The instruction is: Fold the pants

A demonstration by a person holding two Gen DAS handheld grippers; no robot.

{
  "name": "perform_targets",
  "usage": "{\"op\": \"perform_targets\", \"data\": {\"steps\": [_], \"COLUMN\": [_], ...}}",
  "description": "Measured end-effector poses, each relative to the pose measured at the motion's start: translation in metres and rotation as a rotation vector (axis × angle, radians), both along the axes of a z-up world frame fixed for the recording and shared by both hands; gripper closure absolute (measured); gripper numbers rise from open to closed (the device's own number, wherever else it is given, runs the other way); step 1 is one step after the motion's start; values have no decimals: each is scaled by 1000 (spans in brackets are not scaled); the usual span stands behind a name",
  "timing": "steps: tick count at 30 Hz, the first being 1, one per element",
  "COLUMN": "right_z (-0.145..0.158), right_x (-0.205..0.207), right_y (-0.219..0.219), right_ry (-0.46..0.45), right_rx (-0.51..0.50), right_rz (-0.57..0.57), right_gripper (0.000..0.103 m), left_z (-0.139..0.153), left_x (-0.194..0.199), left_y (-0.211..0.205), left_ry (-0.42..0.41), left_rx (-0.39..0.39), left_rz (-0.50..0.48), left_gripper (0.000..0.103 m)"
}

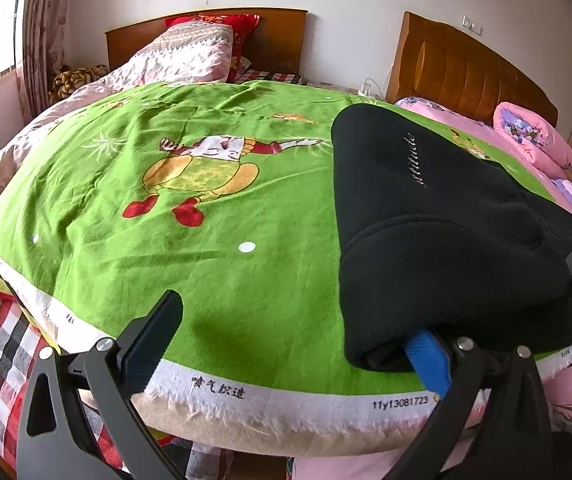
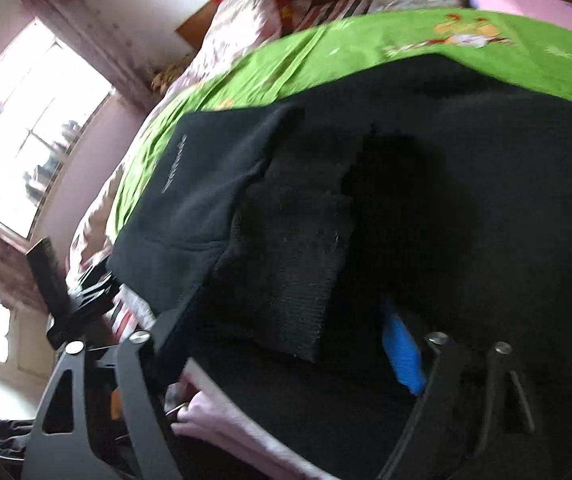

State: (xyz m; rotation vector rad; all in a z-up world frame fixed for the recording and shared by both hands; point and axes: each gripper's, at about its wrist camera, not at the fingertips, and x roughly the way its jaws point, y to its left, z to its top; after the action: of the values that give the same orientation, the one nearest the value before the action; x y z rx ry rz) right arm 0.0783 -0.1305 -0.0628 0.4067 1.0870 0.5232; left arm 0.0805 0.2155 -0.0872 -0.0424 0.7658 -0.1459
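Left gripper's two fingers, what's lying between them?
In the left wrist view, bare green sheet fills the gap; only the blue finger tucks under the black pants.

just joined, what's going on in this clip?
A person with a handheld tool in each hand is folding black pants on a green cartoon sheet spread over a bed. The pants lie folded at the near edge. The left tool stands open, its blue finger tucked under the fabric. The right tool is open over the pants.
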Motion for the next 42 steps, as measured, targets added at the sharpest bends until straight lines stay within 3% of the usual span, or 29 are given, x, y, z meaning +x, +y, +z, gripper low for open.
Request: {"op": "perform_targets", "data": {"steps": [2, 4, 6, 9, 12, 16, 20, 22, 24, 27, 31, 32, 34, 36, 38, 41, 42], "right_z": [-4, -8, -15, -11, 16, 44, -1, -18, -13, -3, -21, -18, -8, 10, 30, 52, 55], "right_x": [4, 2, 4, -6, -25, -54, -50, -51, -52, -51, -48, -49, -53, -61, -69, -74, -74], "right_y": [-9, -24, -34, -33, -33, -44, -51, -52, -50, -52, -53, -53, -52, -54, -55, -43, -36], "right_ry": [16, 26, 17, -67, -206, -318, -177, -144, -157, -181, -138, -146, -158, -221, -314, -433, -462], "right_rx": [55, 110, 168, 180, 144, 99, 81, 113, 121, 100, 104, 89, 30, -24, -54, -73, -82], "right_rz": [-11, -49, -84, -99, -141, -222, -219, -223, -223, -209, -225, -223, -228, -253, -262, -238, -221], "right_gripper": [32, 54, 67, 83, 86, 86, 86, 86, 86, 86, 85, 82, 51, 34, 34, 35, 40], "left_z": [-1, -1, -2, -1, 4, 18, 7, 1, 0, 0, -2, -1, 6, 20, 52, 99, 106], "left_x": [1, 1, 1, 1, 0, -7, -1, 3, 5, 4, 2, 1, -8, -22, -44, -53, -50], "left_y": [2, 2, 2, 1, -2, -11, -19, -11, -6, -8, -8, -8, -6, -7, -8, -23, -30], "left_ry": [4, 3, 4, 6, 1, -35, -5, 22, 44, 34, 58, 68, 98, 103, 24, -102, -122], "left_rx": [-15, -18, -24, -21, 13, 40, 78, 17, -17, 6, 1, 16, 60, 90, 76, -46, -82], "left_rz": [-1, -3, -3, -1, 7, -21, -36, -29, -29, -25, -48, -61, -108, -182, -259, -332, -350], "left_gripper": [1, 1, 1, 1, 1, 1, 1, 1, 1, 1, 1, 1, 2, 2, 2, 2, 2]}}
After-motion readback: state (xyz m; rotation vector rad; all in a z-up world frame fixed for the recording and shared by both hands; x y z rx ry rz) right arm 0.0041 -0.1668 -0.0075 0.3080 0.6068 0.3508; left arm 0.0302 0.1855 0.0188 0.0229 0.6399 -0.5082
